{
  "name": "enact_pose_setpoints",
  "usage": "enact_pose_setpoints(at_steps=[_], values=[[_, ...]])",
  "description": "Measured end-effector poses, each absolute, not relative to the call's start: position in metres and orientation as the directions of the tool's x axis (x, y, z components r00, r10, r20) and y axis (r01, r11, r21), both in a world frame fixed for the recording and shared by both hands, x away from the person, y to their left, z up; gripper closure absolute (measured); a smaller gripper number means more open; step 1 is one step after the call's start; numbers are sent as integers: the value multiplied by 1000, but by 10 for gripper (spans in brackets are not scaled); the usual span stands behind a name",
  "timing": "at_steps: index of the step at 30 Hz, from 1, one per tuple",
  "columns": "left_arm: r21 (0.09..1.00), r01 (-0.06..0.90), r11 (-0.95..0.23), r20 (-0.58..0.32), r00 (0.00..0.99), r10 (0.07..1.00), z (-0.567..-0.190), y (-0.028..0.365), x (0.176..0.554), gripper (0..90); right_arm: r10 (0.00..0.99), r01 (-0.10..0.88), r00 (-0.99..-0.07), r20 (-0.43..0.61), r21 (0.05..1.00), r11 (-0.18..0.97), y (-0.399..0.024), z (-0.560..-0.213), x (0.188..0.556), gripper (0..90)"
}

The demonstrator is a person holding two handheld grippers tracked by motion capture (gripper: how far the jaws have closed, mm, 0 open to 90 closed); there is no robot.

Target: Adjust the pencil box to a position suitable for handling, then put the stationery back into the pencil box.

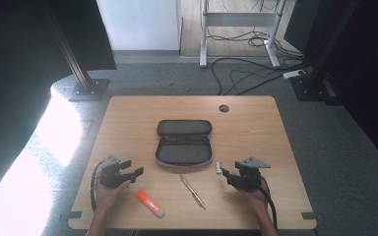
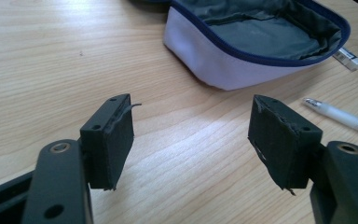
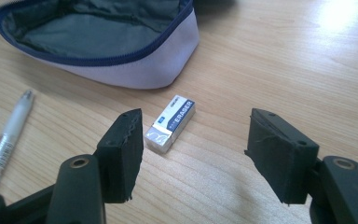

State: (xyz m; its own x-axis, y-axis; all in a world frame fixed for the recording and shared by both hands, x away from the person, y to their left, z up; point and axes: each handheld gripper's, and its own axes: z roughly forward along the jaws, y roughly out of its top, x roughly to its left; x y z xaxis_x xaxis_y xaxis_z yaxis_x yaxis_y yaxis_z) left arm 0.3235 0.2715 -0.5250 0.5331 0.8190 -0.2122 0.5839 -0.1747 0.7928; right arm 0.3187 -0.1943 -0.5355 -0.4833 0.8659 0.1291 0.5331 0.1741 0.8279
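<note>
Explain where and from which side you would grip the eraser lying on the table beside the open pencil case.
Grip the eraser across its two long sides, near the middle, coming down from above. It lies flat on the table, so its broad faces cannot be pinched, and its narrow width probably fits easily between the right gripper's open jaws. The pencil case sits close beyond its far end, so an approach from the near side seems safest.

Pen — tip cut off

On the counter lie one open pencil case, one pen, one eraser and one orange marker.
</note>
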Motion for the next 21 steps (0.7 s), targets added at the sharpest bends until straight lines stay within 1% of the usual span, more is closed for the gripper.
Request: enact_pose_setpoints(at_steps=[6, 9, 21], values=[[789, 596, -151, -227, 510, 830, -528, 278, 322, 316, 872, 534, -475, 116, 826, 181, -193, -538, 318, 354], [793, 592, -146, -223, 504, 834, -528, 279, 322, 318, 880, 530, -462, 111, 830, 174, -193, -539, 318, 385], [782, 602, -162, -220, 510, 832, -529, 278, 323, 319, 886, 547, -447, 125, 822, 160, -189, -544, 325, 379]])
